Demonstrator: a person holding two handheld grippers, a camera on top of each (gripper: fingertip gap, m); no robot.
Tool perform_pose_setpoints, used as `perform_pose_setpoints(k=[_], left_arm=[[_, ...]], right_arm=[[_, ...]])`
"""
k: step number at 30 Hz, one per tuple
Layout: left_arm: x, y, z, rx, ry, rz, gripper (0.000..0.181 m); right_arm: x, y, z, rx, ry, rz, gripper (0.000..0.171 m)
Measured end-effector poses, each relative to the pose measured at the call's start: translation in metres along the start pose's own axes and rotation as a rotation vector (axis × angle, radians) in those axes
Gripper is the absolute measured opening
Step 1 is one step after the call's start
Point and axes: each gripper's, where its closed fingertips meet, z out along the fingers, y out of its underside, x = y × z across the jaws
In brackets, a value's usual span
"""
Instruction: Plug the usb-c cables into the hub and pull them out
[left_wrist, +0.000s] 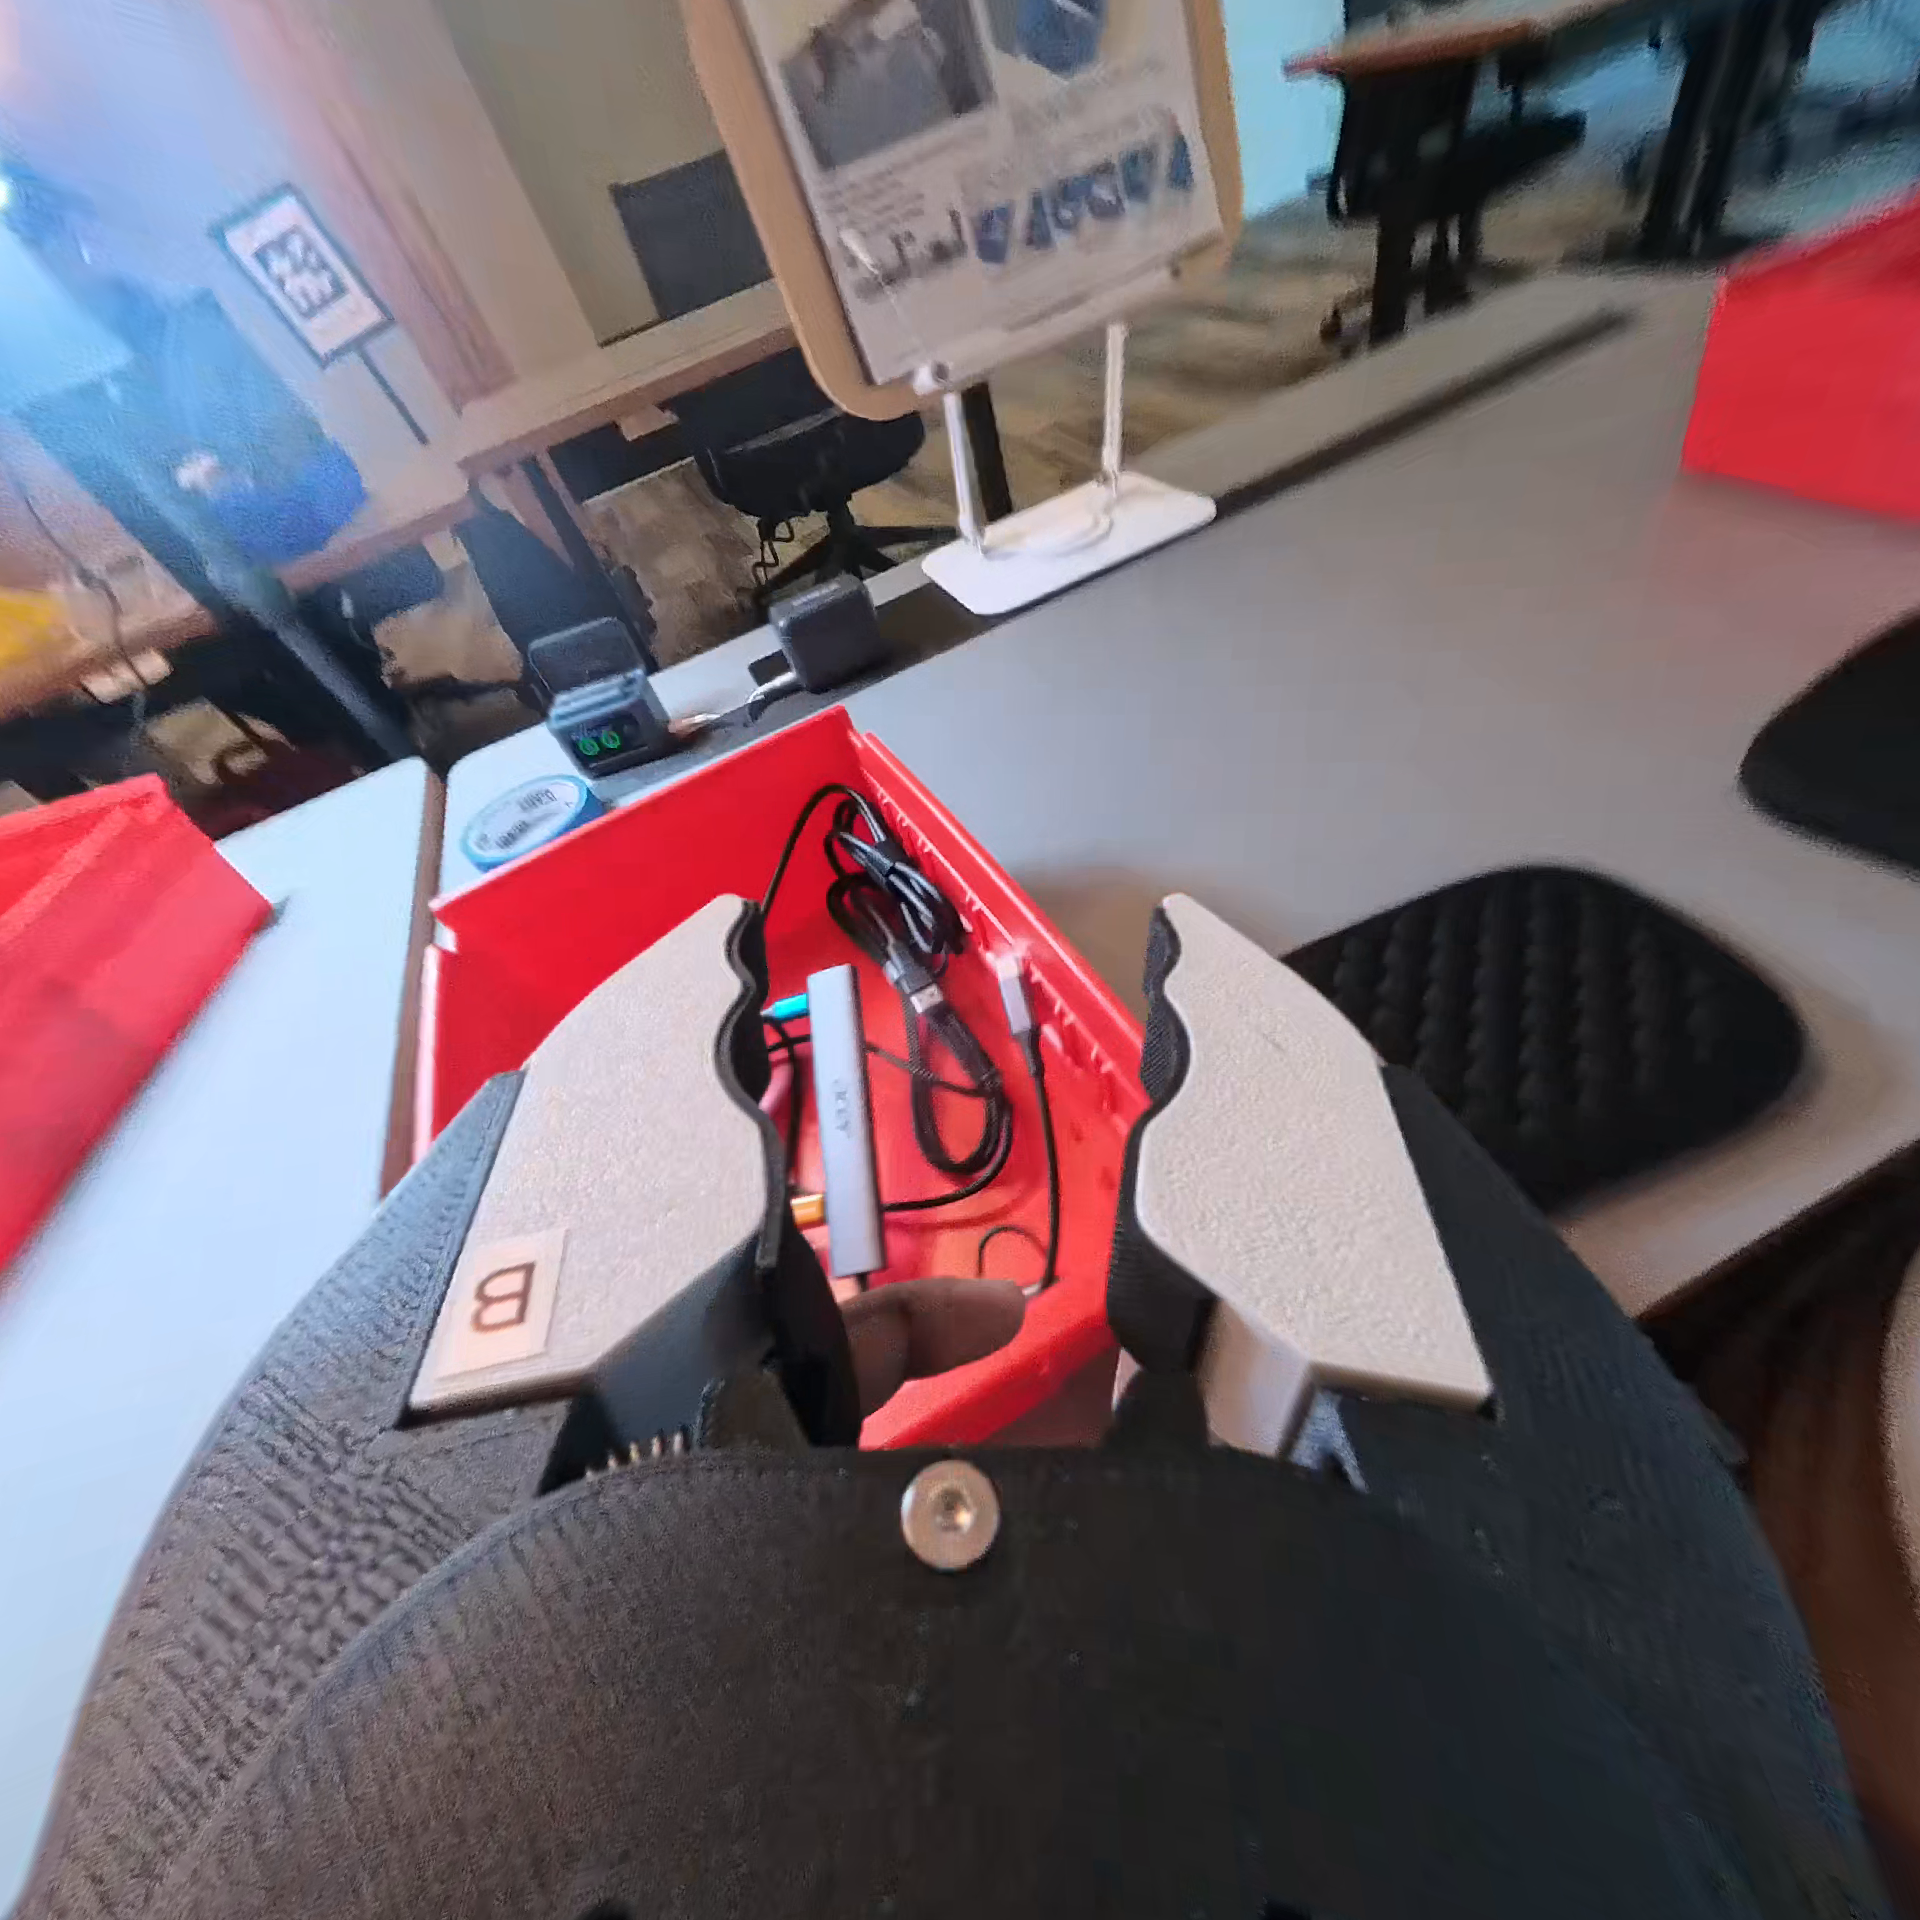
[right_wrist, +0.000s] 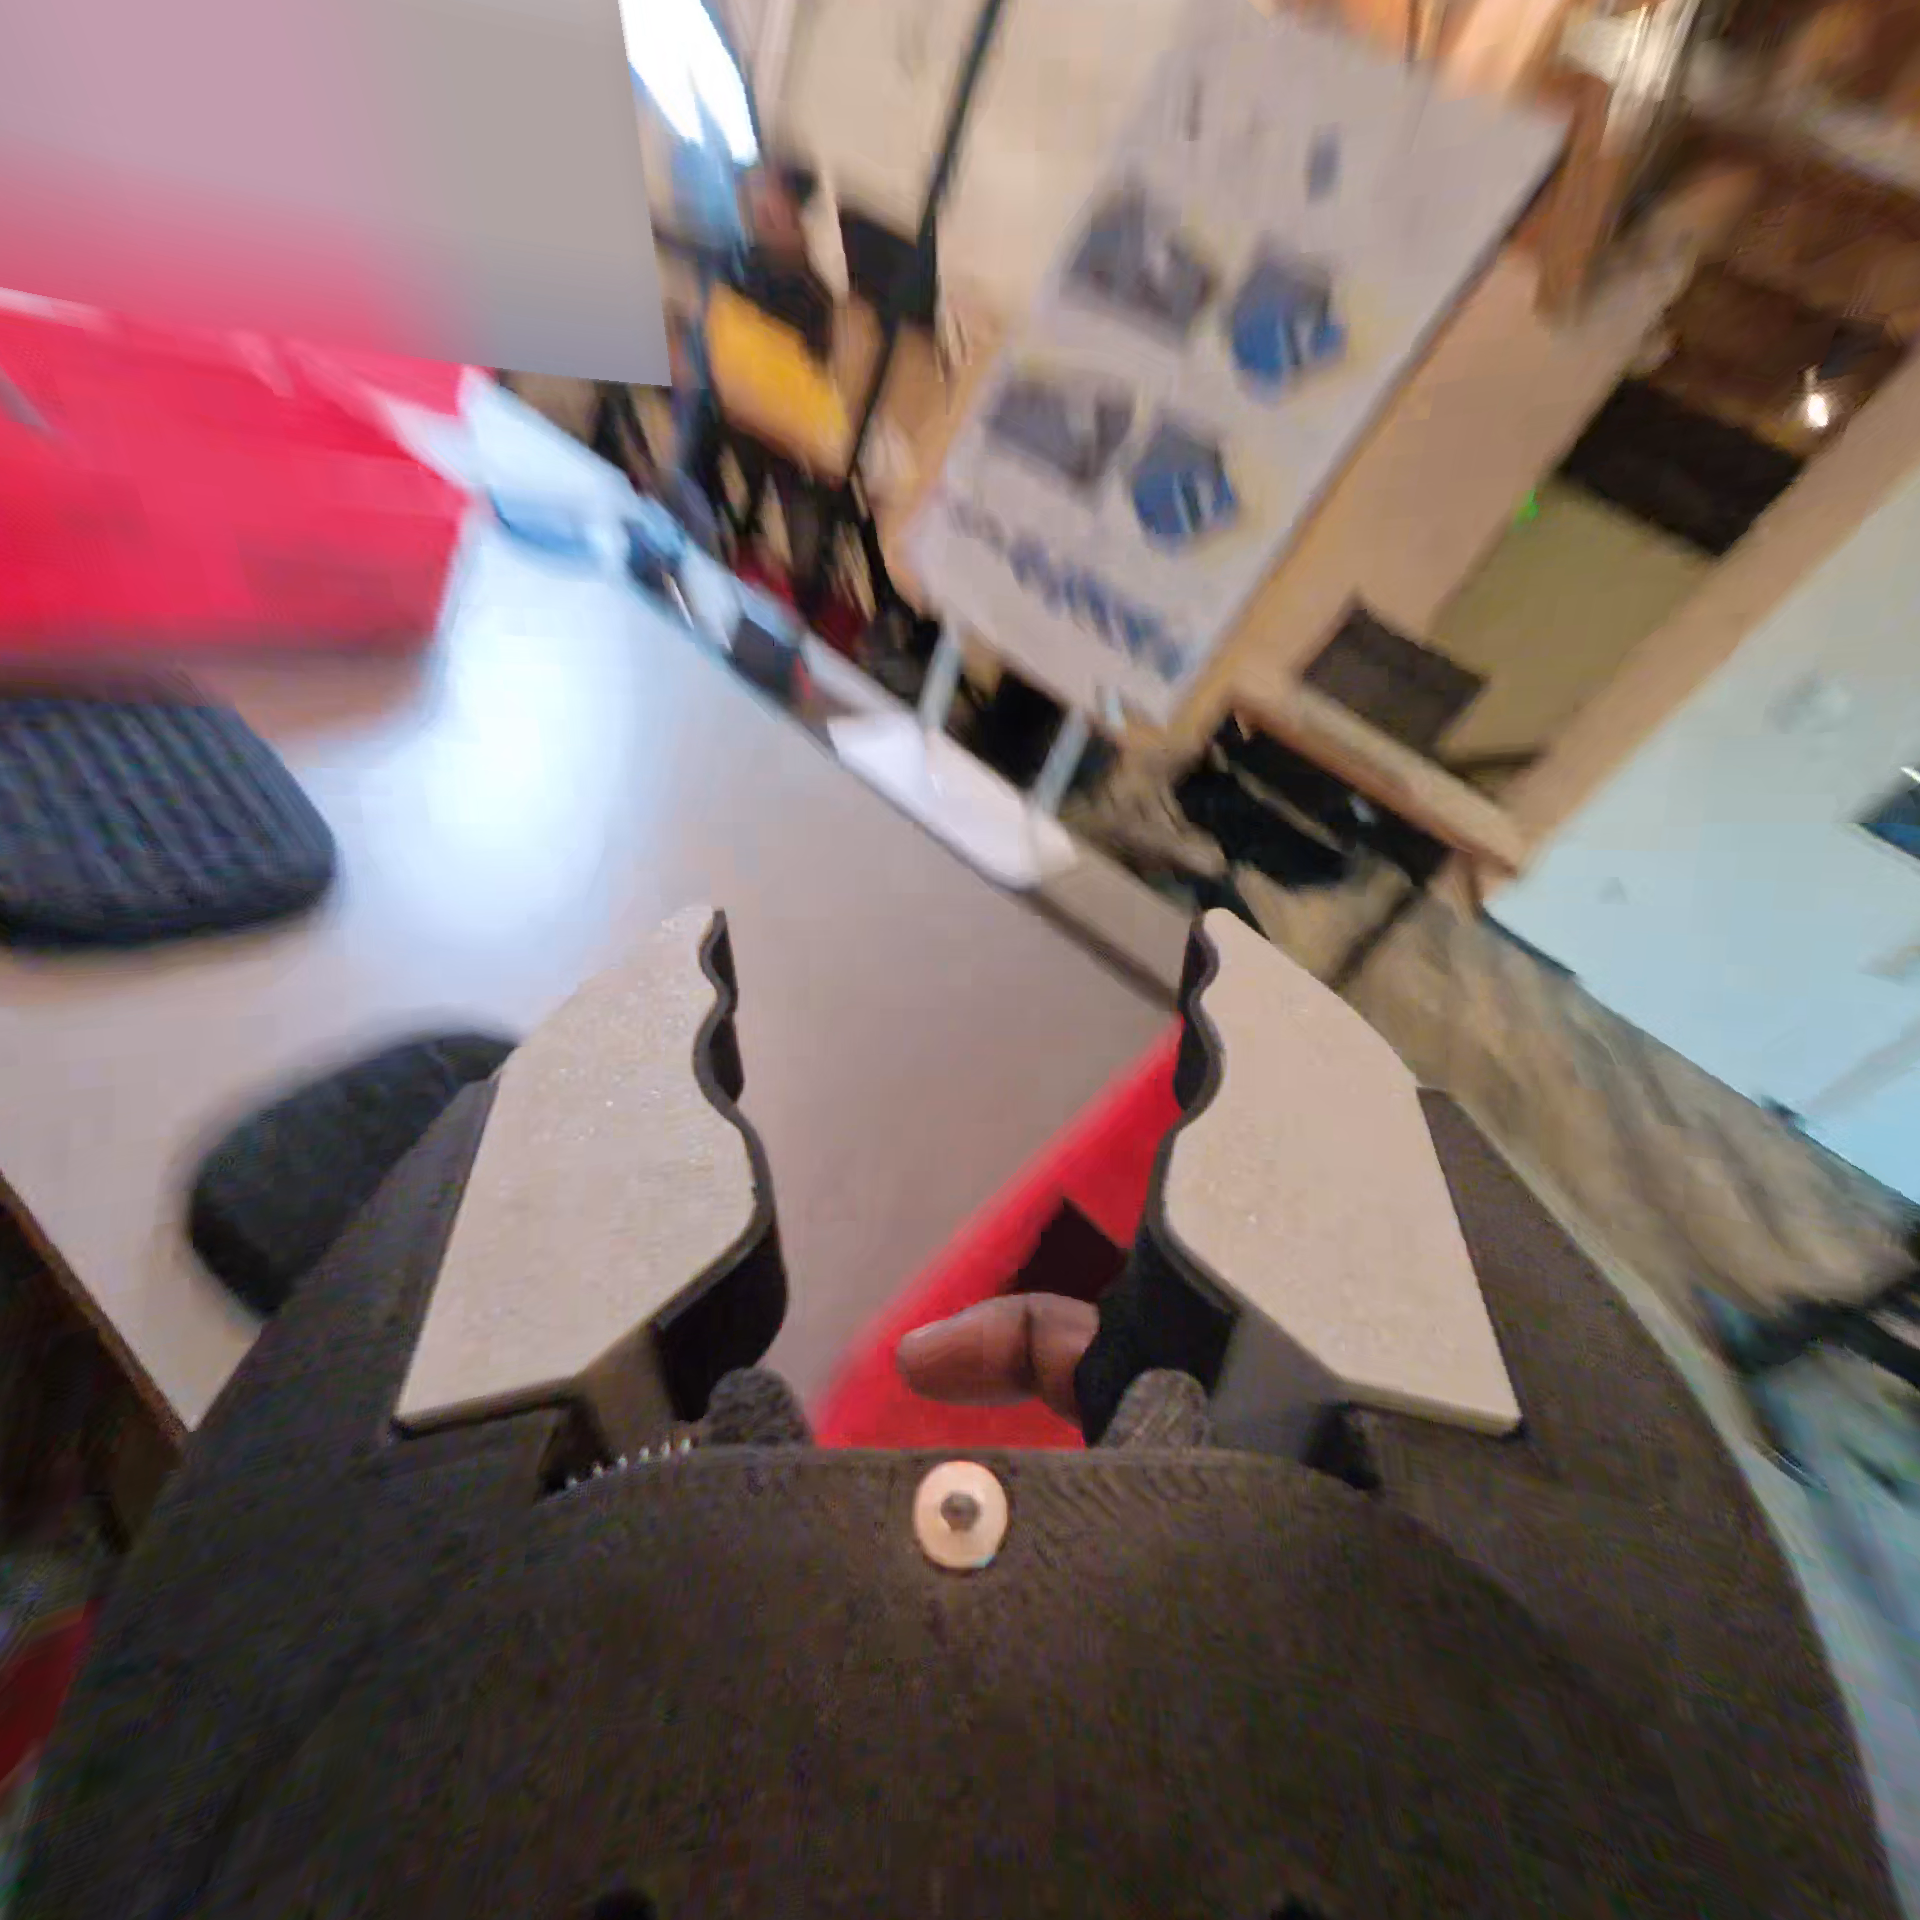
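Left wrist view: one hub (left_wrist: 844, 1117), red bin (left_wrist: 623, 894) | both tools (left_wrist: 951, 914) (right_wrist: 956, 925) wide apart, empty

The left wrist view looks forward and down over its claw (left_wrist: 951, 914) into the red bin (left_wrist: 665, 894), close. The right wrist view, tilted and blurred, faces across the tabletop (right_wrist: 914, 1091). Both catch the black pad (left_wrist: 1558, 1029) and the sign stand (right_wrist: 987, 800).

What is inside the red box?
In the red box: a grey hub, a coiled black cable and a silver-tipped cable. The left tongs hide the box's left part, so more may lie there.
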Motion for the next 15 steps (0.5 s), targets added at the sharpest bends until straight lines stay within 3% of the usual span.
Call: perform_pose_setpoints(k=[3,6,9,15], left_arm=[[-0.013,0.007,0.018,0.009,0.010,-0.163,0.070],[-0.025,0.036,0.052,-0.064,0.025,-0.277,0.068],[-0.033,0.073,0.087,-0.220,0.042,-0.340,0.063],[-0.044,0.121,0.111,-0.520,-0.009,-0.181,0.058]], right_arm=[[-0.031,-0.059,0.013,0.311,-0.116,0.212,0.078],[-0.061,-0.070,0.045,0.505,-0.203,0.384,0.072],[-0.088,-0.056,0.098,0.554,-0.263,0.435,0.073],[-0.113,-0.047,0.178,0.517,-0.367,0.479,0.070]])
